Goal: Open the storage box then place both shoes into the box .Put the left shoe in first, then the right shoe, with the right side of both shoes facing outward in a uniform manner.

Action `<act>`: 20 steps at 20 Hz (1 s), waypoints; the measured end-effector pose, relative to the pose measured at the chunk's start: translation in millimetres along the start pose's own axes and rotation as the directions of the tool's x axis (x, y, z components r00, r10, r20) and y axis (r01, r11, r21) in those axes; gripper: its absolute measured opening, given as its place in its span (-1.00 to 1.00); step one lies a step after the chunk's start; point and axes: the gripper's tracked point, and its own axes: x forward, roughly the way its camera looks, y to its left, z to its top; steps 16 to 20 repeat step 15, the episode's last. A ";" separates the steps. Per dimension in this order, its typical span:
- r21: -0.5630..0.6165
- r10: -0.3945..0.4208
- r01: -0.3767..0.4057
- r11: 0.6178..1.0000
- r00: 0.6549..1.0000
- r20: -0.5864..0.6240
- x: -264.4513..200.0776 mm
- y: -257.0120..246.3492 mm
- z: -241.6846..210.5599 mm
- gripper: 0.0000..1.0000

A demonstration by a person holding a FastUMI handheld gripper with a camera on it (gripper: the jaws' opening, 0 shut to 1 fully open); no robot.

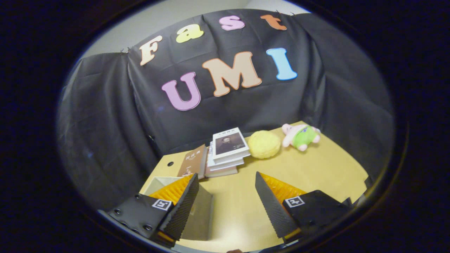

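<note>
Gripper view: we see our hand-held gripper [226, 189] spread wide, empty, storage box [200, 214] under one finger; stacked books [226, 151], yellow cushion [264, 144] beyond on the worktop [316, 168].

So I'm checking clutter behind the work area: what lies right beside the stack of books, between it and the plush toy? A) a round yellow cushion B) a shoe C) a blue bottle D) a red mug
A: a round yellow cushion sits between the stack of books and the plush toy, beyond the open, empty gripper.
</note>
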 end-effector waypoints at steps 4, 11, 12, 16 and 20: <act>-0.041 -0.042 0.046 0.998 0.995 0.095 -23.1 -37.1 38.0 1.00; -0.089 -0.059 0.078 0.993 0.978 0.201 -57.1 -58.3 75.2 1.00; -0.090 -0.054 0.075 0.993 0.975 0.215 -60.2 -57.7 78.5 1.00; -0.105 -0.052 0.078 0.991 0.971 0.233 -65.9 -61.5 84.0 1.00; -0.105 -0.052 0.078 0.991 0.971 0.233 -65.9 -61.5 84.0 1.00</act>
